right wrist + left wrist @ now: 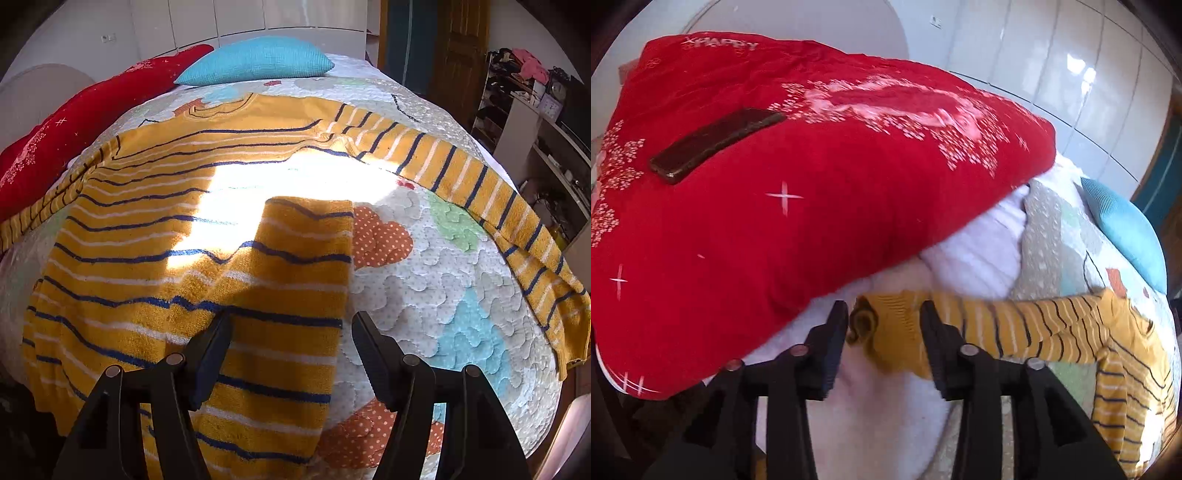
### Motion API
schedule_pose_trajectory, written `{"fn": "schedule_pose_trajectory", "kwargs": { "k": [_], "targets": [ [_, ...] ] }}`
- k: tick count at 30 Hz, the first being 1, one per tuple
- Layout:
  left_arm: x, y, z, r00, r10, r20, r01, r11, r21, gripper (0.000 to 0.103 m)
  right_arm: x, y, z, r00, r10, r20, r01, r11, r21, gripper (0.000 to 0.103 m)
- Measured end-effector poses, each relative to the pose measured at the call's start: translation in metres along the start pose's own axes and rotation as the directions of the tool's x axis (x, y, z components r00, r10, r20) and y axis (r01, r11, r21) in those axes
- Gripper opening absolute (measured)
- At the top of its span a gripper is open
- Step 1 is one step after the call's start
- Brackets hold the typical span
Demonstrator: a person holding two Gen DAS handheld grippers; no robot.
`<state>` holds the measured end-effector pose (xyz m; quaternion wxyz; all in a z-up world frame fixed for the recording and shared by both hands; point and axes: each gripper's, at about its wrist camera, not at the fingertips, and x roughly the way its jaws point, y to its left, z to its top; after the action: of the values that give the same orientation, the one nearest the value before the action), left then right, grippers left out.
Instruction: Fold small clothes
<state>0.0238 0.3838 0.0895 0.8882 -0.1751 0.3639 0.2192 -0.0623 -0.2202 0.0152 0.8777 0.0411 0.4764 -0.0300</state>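
Quilted bed (424, 295) carries the striped sweater (184, 229), spread flat. Left gripper (884, 332) jaws released around sleeve cuff (882, 328); right gripper (291, 343) released over hem. Soft, light knit: grasp edges.

Home bedroom. Bed (443, 266) with patchwork quilt fills the view; teal pillow (255, 61) at its head, red blanket (798, 192) heaped on its left side, phone (713, 144) lying on that. White wardrobe doors (207, 18) behind the bed, cluttered shelves (532, 122) and wooden door (458, 48) right of it.
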Motion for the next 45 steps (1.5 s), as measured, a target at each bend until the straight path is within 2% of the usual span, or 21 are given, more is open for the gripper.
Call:
{"fn": "schedule_pose_trajectory", "kwargs": {
  "k": [1,3,6,9,11,15,17,19,21,22,25,27,29,30,31,32,33,36,41,43,45],
  "targets": [
    [-0.006,0.004,0.0,1.0,-0.001,0.02,0.001,1.0,-0.007,0.06,-0.001,0.005,0.004,1.0,0.002,0.007,-0.002,1.0,-0.016,0.072],
    [-0.012,0.012,-0.009,0.999,-0.003,0.037,0.004,1.0,-0.018,0.071,-0.004,0.021,0.015,1.0,0.016,0.022,-0.015,0.998,-0.057,0.072],
    [-0.008,0.021,-0.033,1.0,-0.01,-0.015,0.009,1.0,-0.027,0.073,-0.003,0.06,0.037,0.993,0.113,0.024,-0.109,0.985,-0.132,0.072],
    [0.002,0.029,-0.061,0.994,-0.032,-0.102,0.027,0.998,-0.051,0.073,0.001,0.121,0.061,0.974,0.227,0.011,-0.218,0.948,-0.233,0.072],
    [0.004,0.033,-0.078,0.988,-0.066,-0.141,0.056,0.996,-0.072,0.073,0.002,0.172,0.071,0.945,0.327,-0.018,-0.317,0.902,-0.293,0.072],
    [-0.01,0.041,-0.108,0.982,-0.11,-0.151,0.095,0.991,-0.098,0.073,0.013,0.283,0.088,0.854,0.508,-0.108,-0.508,0.773,-0.381,0.072],
    [-0.019,0.048,-0.12,0.982,-0.119,-0.144,0.103,0.988,-0.117,0.073,0.021,0.341,0.088,0.815,0.557,-0.161,-0.569,0.714,-0.408,0.072],
    [-0.027,0.058,-0.128,0.985,-0.115,-0.127,0.096,0.985,-0.144,0.074,0.034,0.401,0.086,0.796,0.565,-0.217,-0.595,0.665,-0.452,0.072],
    [-0.033,0.069,-0.137,0.988,-0.106,-0.113,0.087,0.983,-0.16,0.074,0.043,0.461,0.078,0.801,0.538,-0.262,-0.583,0.602,-0.546,0.072],
    [-0.035,0.074,-0.14,0.989,-0.1,-0.108,0.081,0.982,-0.168,0.074,0.044,0.487,0.07,0.815,0.516,-0.261,-0.554,0.566,-0.611,0.072],
    [-0.037,0.089,-0.149,0.991,-0.081,-0.104,0.061,0.981,-0.183,0.074,0.046,0.561,0.039,0.878,0.447,-0.171,-0.38,0.433,-0.817,0.072],
    [-0.037,0.101,-0.155,0.991,-0.071,-0.113,0.049,0.981,-0.19,0.074,0.049,0.598,0.019,0.896,0.43,-0.113,-0.278,0.345,-0.896,0.07],
    [-0.034,0.109,-0.159,0.99,-0.067,-0.121,0.042,0.978,-0.203,0.074,0.056,0.625,0.005,0.912,0.408,-0.033,-0.168,0.3,-0.939,0.067],
    [-0.033,0.113,-0.161,0.99,-0.064,-0.124,0.037,0.977,-0.211,0.074,0.059,0.634,0.003,0.913,0.407,-0.009,-0.137,0.287,-0.948,0.062],
    [-0.032,0.116,-0.161,0.99,-0.061,-0.127,0.032,0.975,-0.218,0.074,0.061,0.642,0.003,0.914,0.406,-0.012,-0.137,0.28,-0.95,0.042],
    [-0.032,0.119,-0.161,0.99,-0.059,-0.128,0.029,0.974,-0.225,0.074,0.064,0.647,0.005,0.917,0.399,-0.029,-0.153,0.281,-0.947,0.014],
    [-0.032,0.121,-0.162,0.99,-0.059,-0.129,0.027,0.972,-0.233,0.074,0.065,0.65,0.009,0.919,0.391,-0.045,-0.169,0.289,-0.942,0.008],
    [-0.037,0.123,-0.162,0.991,-0.066,-0.116,0.035,0.967,-0.251,0.074,0.055,0.642,0.029,0.894,0.435,-0.102,-0.268,0.339,-0.902,0.005],
    [-0.049,0.111,-0.153,0.992,-0.089,-0.085,0.067,0.971,-0.229,0.074,0.007,0.569,0.079,0.85,0.512,-0.118,-0.352,0.388,-0.852,0.005],
    [-0.057,0.101,-0.15,0.992,-0.106,-0.069,0.089,0.973,-0.215,0.074,-0.011,0.532,0.094,0.864,0.498,-0.072,-0.3,0.393,-0.869,0.005],
    [-0.064,0.088,-0.149,0.992,-0.116,-0.056,0.103,0.976,-0.192,0.074,-0.024,0.488,0.107,0.896,0.445,-0.002,-0.203,0.405,-0.892,0.005]
  ]
}}
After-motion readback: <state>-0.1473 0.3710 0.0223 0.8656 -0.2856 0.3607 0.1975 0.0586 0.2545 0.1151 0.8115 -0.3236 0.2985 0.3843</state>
